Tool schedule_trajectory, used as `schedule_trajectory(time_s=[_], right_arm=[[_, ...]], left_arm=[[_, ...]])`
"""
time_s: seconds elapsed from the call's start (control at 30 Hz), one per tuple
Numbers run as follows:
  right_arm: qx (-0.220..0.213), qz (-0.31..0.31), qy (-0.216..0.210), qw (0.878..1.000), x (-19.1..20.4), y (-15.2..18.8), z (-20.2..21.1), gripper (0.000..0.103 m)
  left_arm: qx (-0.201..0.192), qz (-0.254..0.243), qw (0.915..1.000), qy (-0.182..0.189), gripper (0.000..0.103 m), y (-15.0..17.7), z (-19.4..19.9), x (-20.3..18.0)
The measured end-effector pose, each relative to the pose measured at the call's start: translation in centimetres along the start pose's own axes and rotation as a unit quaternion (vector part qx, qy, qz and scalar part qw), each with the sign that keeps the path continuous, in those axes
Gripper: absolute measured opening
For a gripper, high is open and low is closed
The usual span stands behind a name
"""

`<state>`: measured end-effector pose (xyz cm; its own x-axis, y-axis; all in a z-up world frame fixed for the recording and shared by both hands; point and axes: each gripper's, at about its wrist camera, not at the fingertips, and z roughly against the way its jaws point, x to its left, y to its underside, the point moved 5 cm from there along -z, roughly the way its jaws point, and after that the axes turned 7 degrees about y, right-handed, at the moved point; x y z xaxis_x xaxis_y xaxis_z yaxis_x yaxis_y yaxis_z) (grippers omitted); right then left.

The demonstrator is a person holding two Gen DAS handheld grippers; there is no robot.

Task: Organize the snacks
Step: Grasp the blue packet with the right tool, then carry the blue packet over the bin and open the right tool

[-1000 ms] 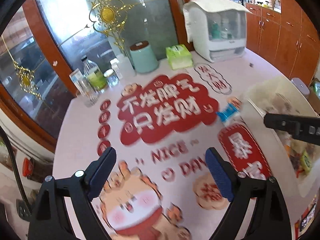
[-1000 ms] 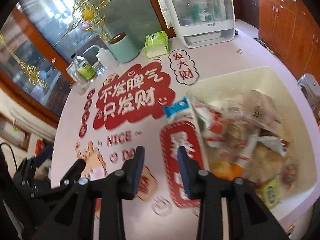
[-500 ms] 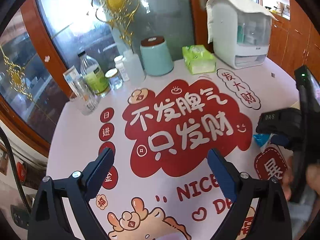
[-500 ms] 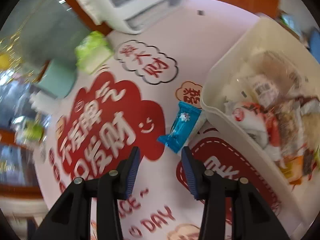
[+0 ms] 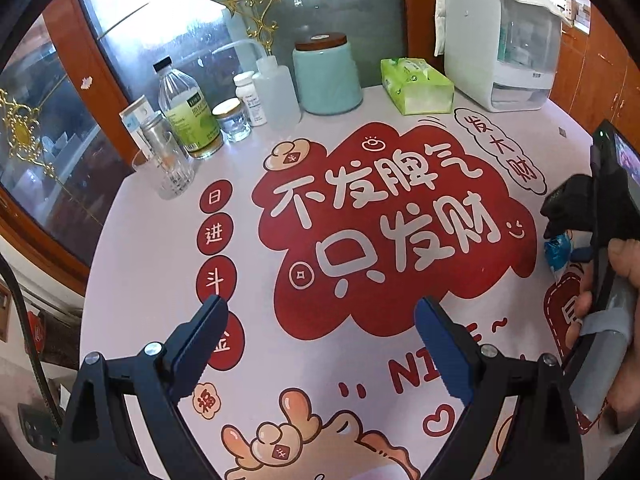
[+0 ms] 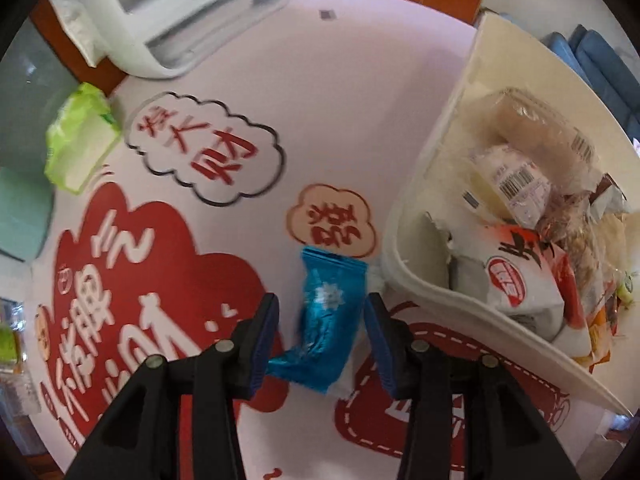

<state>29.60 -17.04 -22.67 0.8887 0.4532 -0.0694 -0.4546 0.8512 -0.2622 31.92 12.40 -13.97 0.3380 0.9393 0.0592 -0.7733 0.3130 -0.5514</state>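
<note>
A blue snack packet [image 6: 326, 312] lies on the printed tablecloth beside the left wall of a cream bin [image 6: 416, 208] filled with several wrapped snacks [image 6: 520, 280]. My right gripper [image 6: 322, 322] is open, its jaws on either side of the packet, not closed on it. In the left wrist view the packet [image 5: 559, 249] shows at the far right under the right gripper's body [image 5: 600, 216]. My left gripper [image 5: 320, 344] is wide open and empty above the tablecloth, well left of the packet.
At the table's back stand a white dispenser cabinet [image 5: 500, 36], a green tissue pack [image 5: 416, 86], a teal canister [image 5: 326, 76], bottles [image 5: 188, 112] and a glass [image 5: 168, 164]. A glass door is behind them.
My right gripper has moved down and forward until the blue packet lies between its jaws. My left gripper has moved forward over the tablecloth, still open.
</note>
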Motion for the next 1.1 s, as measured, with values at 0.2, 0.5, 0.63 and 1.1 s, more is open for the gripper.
schedule_trajectory(time_s=[0.2, 0.5, 0.63, 1.1], right_arm=[[0.001, 0.011, 0.015, 1.000, -0.3, 0.5, -0.7, 0.046], [-0.033, 0.102, -0.021, 0.994, 0.9, 2.9, 0.5, 0.030], [-0.040, 0.143, -0.066, 0.987, 0.0, 4.9, 2.6, 0.029], [-0.169, 0.284, -0.181, 0.926, -11.2, 8.3, 16.4, 0.029]], left_arm=[[0.004, -0.006, 1.0000, 0.004, 0.094, 0.1, -0.5, -0.6], [0.005, -0.009, 0.9999, 0.005, 0.094, 0.7, 0.4, -1.3], [0.003, -0.003, 0.9999, 0.014, 0.094, 1.2, 1.7, -2.0], [-0.017, 0.004, 0.9982, 0.058, 0.094, 3.4, 9.7, -10.2]])
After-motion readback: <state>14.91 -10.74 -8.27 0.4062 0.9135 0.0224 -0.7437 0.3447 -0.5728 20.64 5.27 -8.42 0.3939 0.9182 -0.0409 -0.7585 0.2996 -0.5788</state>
